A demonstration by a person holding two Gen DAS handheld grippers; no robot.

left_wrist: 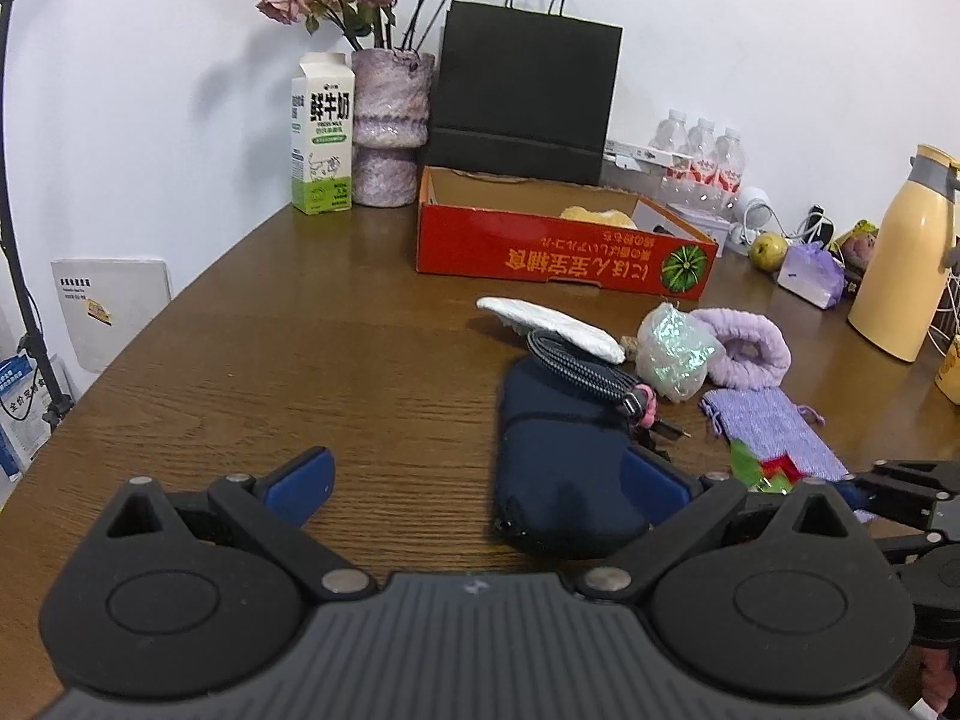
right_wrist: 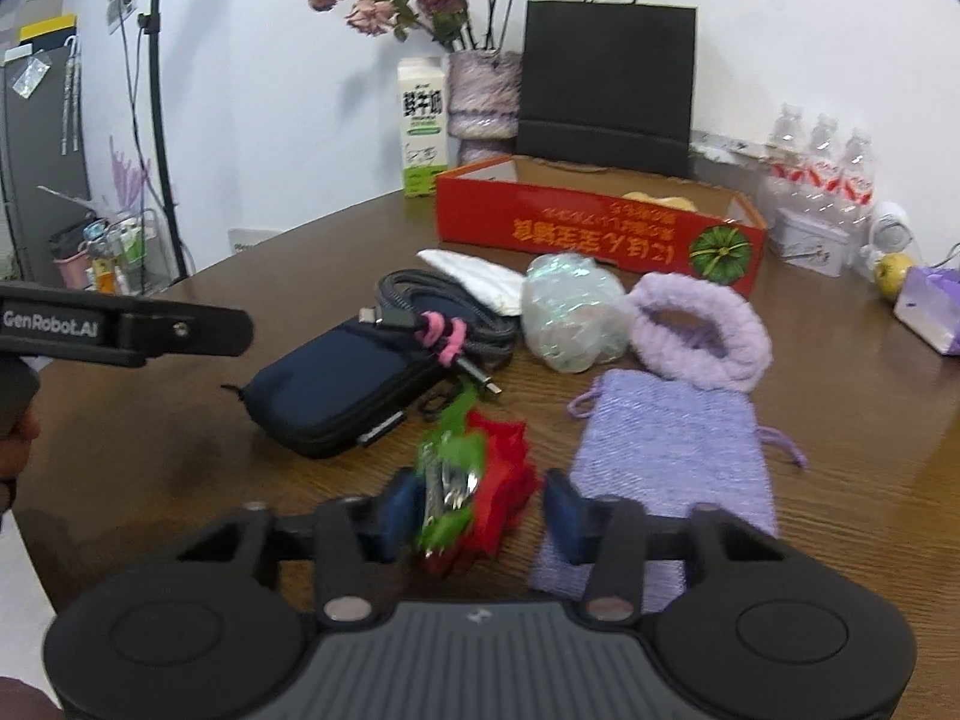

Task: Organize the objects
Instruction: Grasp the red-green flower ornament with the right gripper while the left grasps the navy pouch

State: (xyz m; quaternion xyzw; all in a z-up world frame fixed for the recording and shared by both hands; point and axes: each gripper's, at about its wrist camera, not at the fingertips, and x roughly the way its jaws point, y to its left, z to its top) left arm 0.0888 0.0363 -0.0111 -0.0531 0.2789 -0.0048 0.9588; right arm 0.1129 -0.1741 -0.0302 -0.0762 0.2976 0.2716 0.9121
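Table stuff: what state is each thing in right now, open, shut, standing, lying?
Red cardboard box: open-topped, something yellow inside.
Navy pouch: lying flat.
Grey cable: coiled, resting partly on the pouch.
Milk carton: upright, closed.
Black paper bag: standing.
Left gripper: open.
Right gripper: jaws around a red-and-green artificial flower; contact unclear.

on the tabletop [right_wrist: 870, 420] an open box [right_wrist: 600, 228] stands at the back, a carton [right_wrist: 423, 126], vase [right_wrist: 483, 99] and bag [right_wrist: 606, 84] behind it. before the box lie a pouch [right_wrist: 330, 390] at left with a coiled cable [right_wrist: 444, 324] on it, a headband [right_wrist: 702, 330] at right.
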